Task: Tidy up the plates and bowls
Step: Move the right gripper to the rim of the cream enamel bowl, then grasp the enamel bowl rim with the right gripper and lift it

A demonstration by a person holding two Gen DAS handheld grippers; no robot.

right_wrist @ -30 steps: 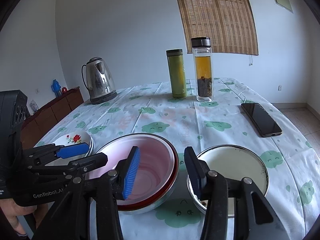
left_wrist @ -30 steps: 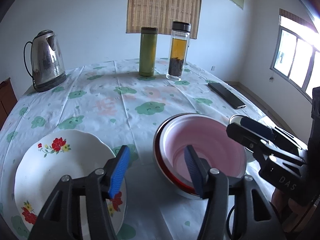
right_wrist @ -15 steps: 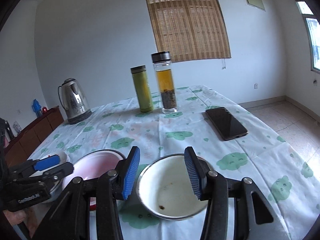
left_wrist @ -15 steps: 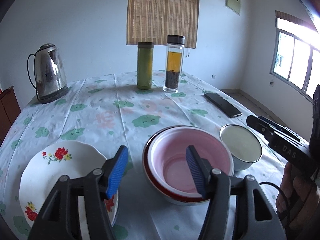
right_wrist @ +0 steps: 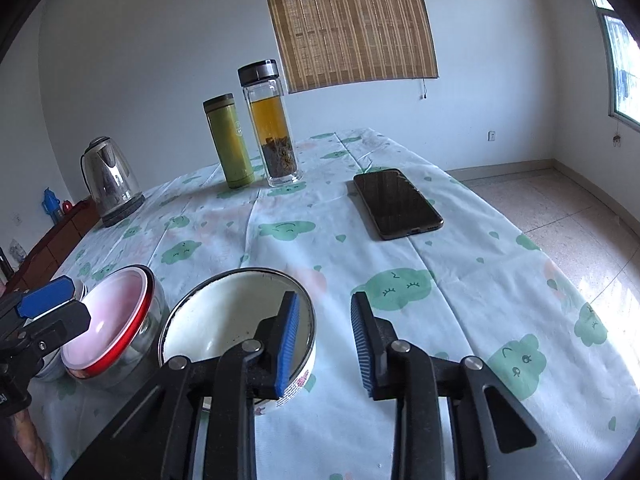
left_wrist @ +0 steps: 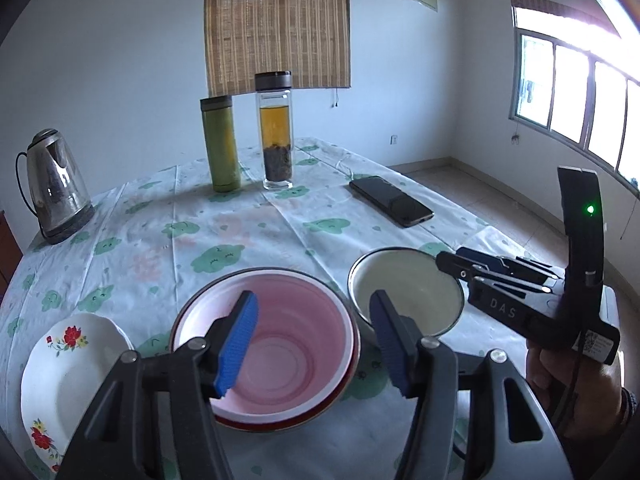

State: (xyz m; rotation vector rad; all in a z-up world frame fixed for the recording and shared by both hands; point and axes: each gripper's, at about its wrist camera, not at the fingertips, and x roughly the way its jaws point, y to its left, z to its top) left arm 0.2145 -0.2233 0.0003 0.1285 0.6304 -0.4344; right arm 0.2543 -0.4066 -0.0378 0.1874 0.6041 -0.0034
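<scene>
Bowls first: the pink bowl (left_wrist: 276, 340) sits near the front edge of the table (left_wrist: 280, 224), nested inside a red-rimmed metal bowl (right_wrist: 132, 340), and just to its right is the white bowl (left_wrist: 404, 288), rims close but I can't tell if they actually touch. Over on the near left there's a white plate (left_wrist: 60, 376) with red flowers, a bit apart from the pink bowl. The left gripper (left_wrist: 312, 344) hangs over the pink bowl with its blue pads spread and nothing pinched between them, so it's released. The right gripper (right_wrist: 324, 344) has just been closing its jaws; its left pad is inside the white bowl and its right pad is outside, so the bowl's right rim is between them, but there's visible space next to the outer pad, so it isn't clamped on yet. In the left wrist view you can see the right gripper reaching over the white bowl's right edge, with the person's hand (left_wrist: 568, 392) wrapped round its handle. Further back on the cloud-print cloth: a steel kettle (left_wrist: 56, 188) far left, a green flask (left_wrist: 222, 144) and a glass tea bottle (left_wrist: 276, 132) side by side in the middle, and a dark phone (right_wrist: 396, 202) lying flat to the right.
</scene>
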